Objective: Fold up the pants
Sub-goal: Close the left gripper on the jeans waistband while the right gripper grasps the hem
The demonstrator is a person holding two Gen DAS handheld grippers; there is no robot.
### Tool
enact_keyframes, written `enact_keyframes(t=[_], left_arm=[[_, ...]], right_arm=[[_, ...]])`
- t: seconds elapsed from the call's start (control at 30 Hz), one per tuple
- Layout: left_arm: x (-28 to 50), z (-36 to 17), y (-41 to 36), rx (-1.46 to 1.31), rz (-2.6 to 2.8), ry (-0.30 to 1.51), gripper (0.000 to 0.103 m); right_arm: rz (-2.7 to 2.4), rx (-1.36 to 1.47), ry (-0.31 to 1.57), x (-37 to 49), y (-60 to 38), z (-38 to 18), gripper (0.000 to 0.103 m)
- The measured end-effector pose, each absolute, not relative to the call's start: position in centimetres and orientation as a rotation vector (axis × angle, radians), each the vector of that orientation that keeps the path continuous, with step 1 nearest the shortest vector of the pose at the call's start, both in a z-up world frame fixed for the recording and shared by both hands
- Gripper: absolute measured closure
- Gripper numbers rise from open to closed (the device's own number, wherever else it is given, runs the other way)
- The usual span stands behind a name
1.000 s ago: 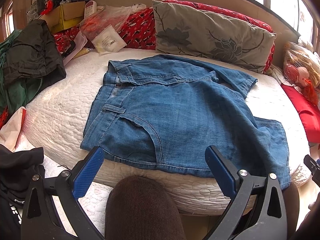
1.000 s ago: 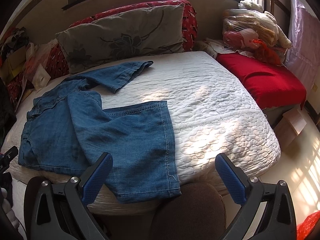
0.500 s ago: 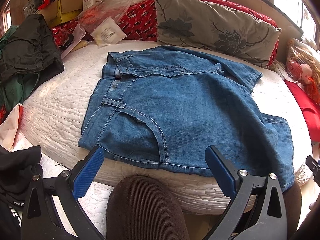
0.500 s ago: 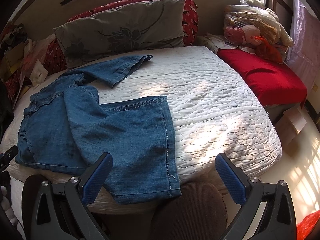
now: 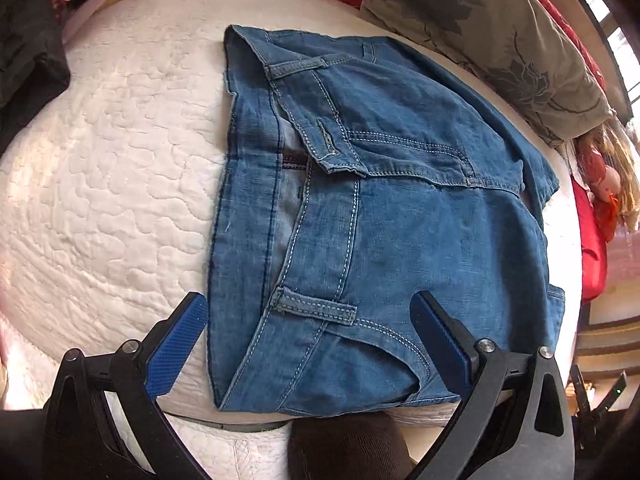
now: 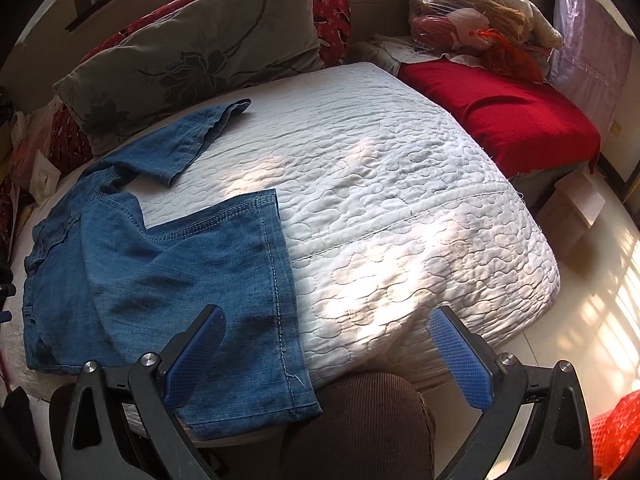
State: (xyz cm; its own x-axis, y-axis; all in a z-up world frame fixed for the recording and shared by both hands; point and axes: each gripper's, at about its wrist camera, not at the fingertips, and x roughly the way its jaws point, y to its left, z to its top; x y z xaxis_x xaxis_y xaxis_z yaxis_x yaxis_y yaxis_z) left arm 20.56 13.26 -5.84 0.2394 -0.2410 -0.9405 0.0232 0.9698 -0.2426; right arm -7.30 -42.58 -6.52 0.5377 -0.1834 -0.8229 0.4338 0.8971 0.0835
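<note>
Blue denim pants (image 5: 400,220) lie spread on a white quilted bed (image 5: 112,168), waistband to the left. My left gripper (image 5: 310,338) hangs open just above the near waistband corner, its blue pads on either side of a belt loop (image 5: 314,306). In the right wrist view the pants (image 6: 160,264) show a near leg hem (image 6: 280,280) by the bed's front edge and a far leg (image 6: 188,144) angled toward the pillow. My right gripper (image 6: 328,356) is open over that near hem and the bare quilt (image 6: 400,200), holding nothing.
A grey flowered pillow (image 6: 192,60) and red patterned cushions line the bed's far side. A red blanket (image 6: 504,120) with bagged items (image 6: 472,20) lies to the right. Dark clothes (image 5: 28,44) and packets sit at the left. A knee in brown corduroy (image 6: 360,420) is below the grippers.
My left gripper has dropped forward and down close over the waistband, which now fills its view. My right gripper has moved forward and lower toward the near leg hem. Both stay open.
</note>
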Motion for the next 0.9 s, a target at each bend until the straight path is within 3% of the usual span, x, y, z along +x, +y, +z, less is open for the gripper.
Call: enact_keyframes(t=[0.27, 0.5, 0.63, 0.9], left_arm=[[23.0, -8.9, 10.5, -0.158, -0.274, 1.47, 0.001], [22.1, -7.3, 8.9, -0.245, -0.455, 1.471, 0.001], [22.2, -8.1, 8.4, -0.229, -0.438, 1.508, 0.012], [21.8, -8.9, 7.9, -0.187, -0.405, 1.499, 0.012]], right_arm=[[-0.359, 0.276, 0.96, -6.2, -42.2, -7.1, 0.0], [-0.371, 0.271, 0.965, -5.7, -42.8, -7.2, 0.0], [-0.355, 0.295, 0.979, -5.1, -43.1, -7.6, 0.0], [-0.298, 0.436, 1.071, -2.2, -45.8, -10.4, 0.002]])
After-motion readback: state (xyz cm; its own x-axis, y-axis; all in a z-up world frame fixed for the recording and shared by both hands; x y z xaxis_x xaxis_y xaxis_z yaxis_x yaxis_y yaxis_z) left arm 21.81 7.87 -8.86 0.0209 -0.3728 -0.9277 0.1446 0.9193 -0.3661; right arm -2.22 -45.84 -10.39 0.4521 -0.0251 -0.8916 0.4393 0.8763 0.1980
